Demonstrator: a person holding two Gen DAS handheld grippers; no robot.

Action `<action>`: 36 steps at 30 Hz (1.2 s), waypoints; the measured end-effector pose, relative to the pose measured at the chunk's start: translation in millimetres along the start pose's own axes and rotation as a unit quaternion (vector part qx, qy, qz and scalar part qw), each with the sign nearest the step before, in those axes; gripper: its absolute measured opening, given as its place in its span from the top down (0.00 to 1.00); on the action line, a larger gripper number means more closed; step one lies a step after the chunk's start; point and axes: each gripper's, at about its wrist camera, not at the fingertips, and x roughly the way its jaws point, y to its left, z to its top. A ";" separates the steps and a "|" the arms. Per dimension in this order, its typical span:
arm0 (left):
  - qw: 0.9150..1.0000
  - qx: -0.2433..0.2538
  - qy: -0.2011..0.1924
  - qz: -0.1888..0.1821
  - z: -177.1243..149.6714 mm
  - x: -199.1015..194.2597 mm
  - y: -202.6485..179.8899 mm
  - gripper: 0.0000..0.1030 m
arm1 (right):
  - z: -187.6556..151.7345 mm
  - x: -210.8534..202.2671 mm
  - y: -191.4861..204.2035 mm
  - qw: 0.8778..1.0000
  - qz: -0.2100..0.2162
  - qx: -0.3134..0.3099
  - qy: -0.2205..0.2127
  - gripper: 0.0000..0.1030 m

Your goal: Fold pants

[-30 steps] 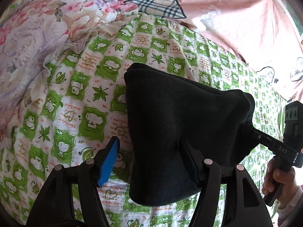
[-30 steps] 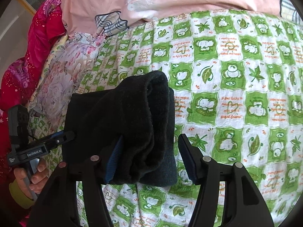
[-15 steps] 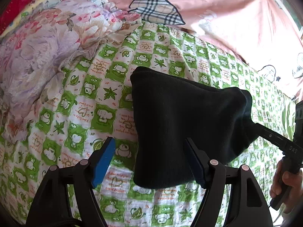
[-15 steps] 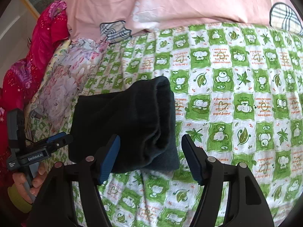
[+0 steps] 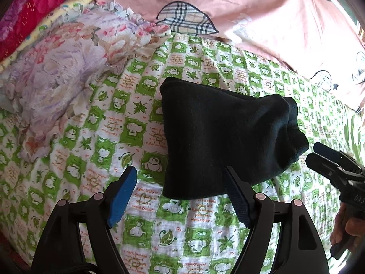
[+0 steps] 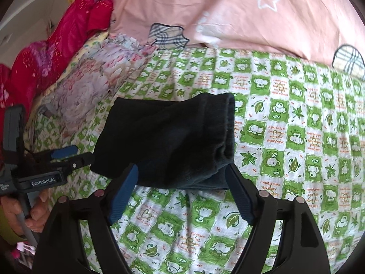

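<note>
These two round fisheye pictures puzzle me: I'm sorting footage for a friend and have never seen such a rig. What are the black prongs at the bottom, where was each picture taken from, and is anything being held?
No robot here: a person holds a hand tool with two jaws in each hand, and a camera on each tool looks forward along them. The black prongs with blue pads are those jaws. One picture comes from the left gripper, the other from the right gripper, and each view also catches the other tool at its edge, with the hand that carries it. On the green and white checked bedsheet lies a folded pair of black fleece pants. Behind are a crumpled floral cloth and a pink quilt. Nothing is held: both pairs of jaws have just been opening and stand apart, clear of the pants.
</note>
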 end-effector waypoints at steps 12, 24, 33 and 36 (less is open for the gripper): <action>0.999 0.007 -0.016 0.039 -13.5 -12.7 -1.3 0.20 | -12.3 -1.0 21.0 0.998 -0.024 -0.050 -0.005 0.15; 0.999 0.013 -0.019 0.047 -24.0 -13.8 -7.7 0.18 | -22.0 4.4 21.1 0.997 -0.036 -0.062 -0.002 0.14; 0.997 0.011 -0.030 0.072 -27.5 -9.9 -8.7 0.18 | -24.9 8.8 16.7 0.998 -0.043 -0.056 -0.004 0.13; 0.997 0.013 -0.031 0.074 -28.1 -8.6 -9.0 0.18 | -25.0 10.1 17.4 0.997 -0.043 -0.057 -0.005 0.13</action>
